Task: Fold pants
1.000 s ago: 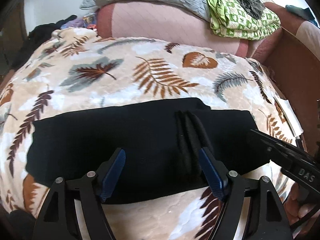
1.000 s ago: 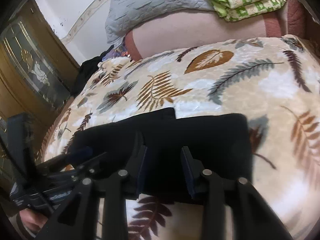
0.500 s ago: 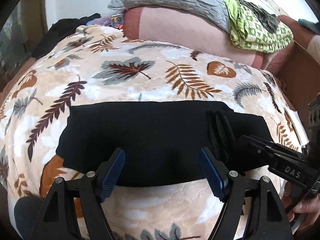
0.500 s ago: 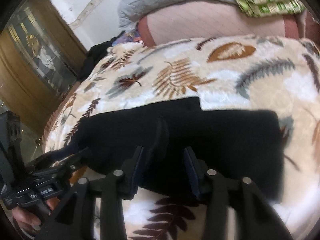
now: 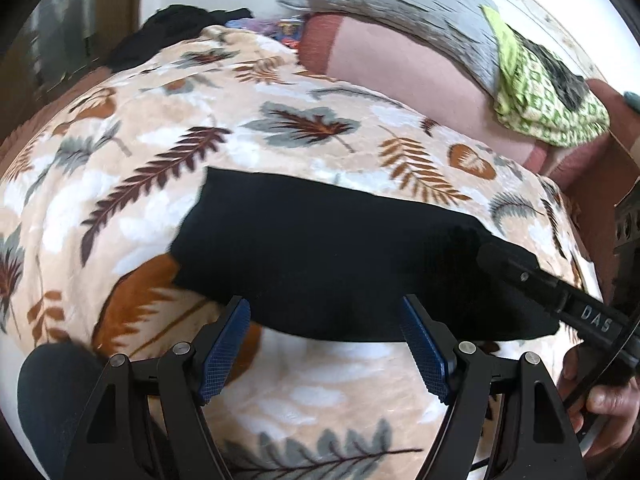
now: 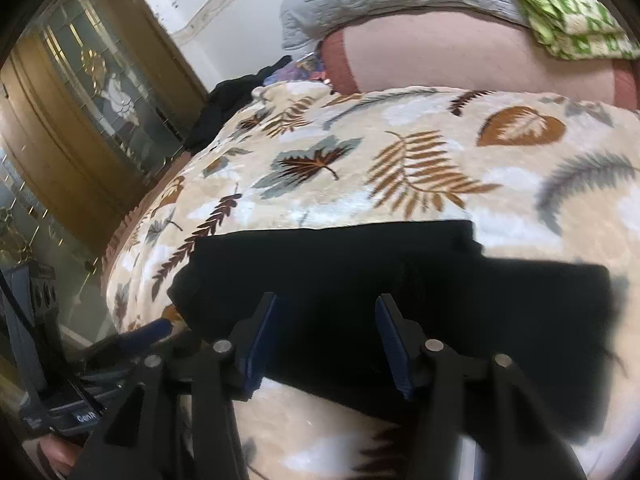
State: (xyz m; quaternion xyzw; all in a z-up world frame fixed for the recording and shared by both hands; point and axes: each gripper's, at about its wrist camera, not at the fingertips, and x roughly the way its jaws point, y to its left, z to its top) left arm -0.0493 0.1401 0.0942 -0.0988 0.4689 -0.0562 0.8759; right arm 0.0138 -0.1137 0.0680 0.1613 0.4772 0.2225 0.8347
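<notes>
Black pants [image 5: 328,264] lie flat just ahead of both grippers' spread, empty jaws.

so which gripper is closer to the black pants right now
Right. The right gripper sits over the near edge of the black pants, fingers straddling the fabric. The left gripper is open just short of that edge, over the leaf blanket.

I'm working in a home bedroom. Under my claws lies a bed covered by a plush leaf-print blanket [image 5: 304,128]. Ahead of them, a pink bolster [image 5: 404,64] carries a grey quilted pillow [image 5: 400,4] and a folded green patterned cloth [image 5: 548,104]. Off to the left stands a wooden door with decorative glass [image 6: 100,92].
</notes>
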